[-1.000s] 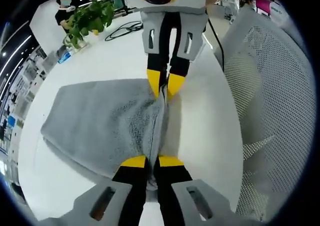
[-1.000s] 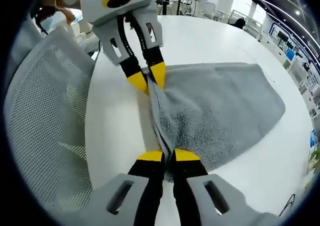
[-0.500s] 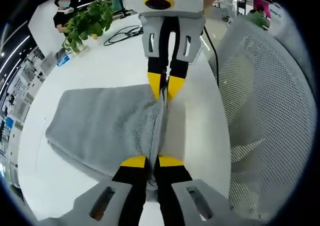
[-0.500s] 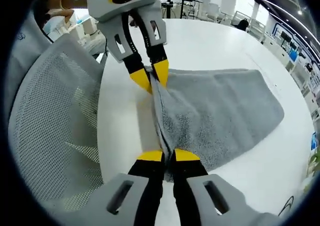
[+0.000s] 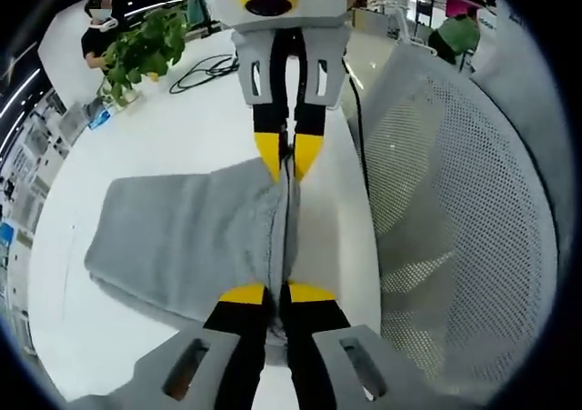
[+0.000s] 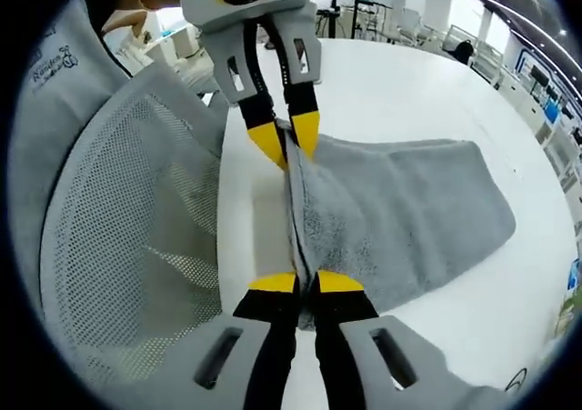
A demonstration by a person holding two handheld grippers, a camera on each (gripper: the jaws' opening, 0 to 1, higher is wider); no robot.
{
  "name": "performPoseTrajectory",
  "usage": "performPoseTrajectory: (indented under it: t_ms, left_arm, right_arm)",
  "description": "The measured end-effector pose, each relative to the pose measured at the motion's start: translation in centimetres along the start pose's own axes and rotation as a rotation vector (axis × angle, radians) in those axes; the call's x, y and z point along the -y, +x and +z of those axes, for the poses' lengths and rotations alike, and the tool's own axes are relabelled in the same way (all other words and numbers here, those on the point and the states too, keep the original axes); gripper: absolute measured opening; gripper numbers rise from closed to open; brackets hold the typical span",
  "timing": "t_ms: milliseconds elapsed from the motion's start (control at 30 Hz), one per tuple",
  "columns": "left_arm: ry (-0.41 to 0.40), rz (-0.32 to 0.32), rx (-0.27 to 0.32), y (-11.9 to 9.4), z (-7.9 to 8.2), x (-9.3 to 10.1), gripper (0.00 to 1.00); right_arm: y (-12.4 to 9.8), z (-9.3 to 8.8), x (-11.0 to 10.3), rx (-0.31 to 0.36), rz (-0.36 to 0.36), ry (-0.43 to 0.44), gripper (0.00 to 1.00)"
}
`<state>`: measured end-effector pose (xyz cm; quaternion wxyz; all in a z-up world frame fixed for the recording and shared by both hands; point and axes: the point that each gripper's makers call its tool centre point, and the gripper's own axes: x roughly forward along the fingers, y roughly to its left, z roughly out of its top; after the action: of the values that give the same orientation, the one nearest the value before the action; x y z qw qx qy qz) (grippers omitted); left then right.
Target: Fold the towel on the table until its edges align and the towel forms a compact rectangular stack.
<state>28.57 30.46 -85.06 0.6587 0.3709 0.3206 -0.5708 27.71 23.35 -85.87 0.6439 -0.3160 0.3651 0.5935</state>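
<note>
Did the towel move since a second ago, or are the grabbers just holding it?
Both grippers, left and right, stayed shut on one edge of the grey towel, stretched between them. That edge has come closer to the mesh chair at the table side. Nothing was let go.

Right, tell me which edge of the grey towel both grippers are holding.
The grey terry towel's edge beside the white mesh chair, stretched between left gripper and right gripper.
</note>
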Motion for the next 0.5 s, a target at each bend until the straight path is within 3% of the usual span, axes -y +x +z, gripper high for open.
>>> performPoseTrajectory:
  t_ms: [133, 500]
  left_arm:
    - [0.023, 0.001, 0.01, -1.1, 0.6, 0.7, 0.06]
    - [-0.03, -0.049, 0.049, -3.1, 2.0, 2.2, 0.06]
  right_arm:
    - [-1.0, 0.5, -1.0, 0.002, 0.025, -0.002, 0.03]
    - [-3.1, 1.3, -3.1, 0.004, 0.09, -0.03, 0.03]
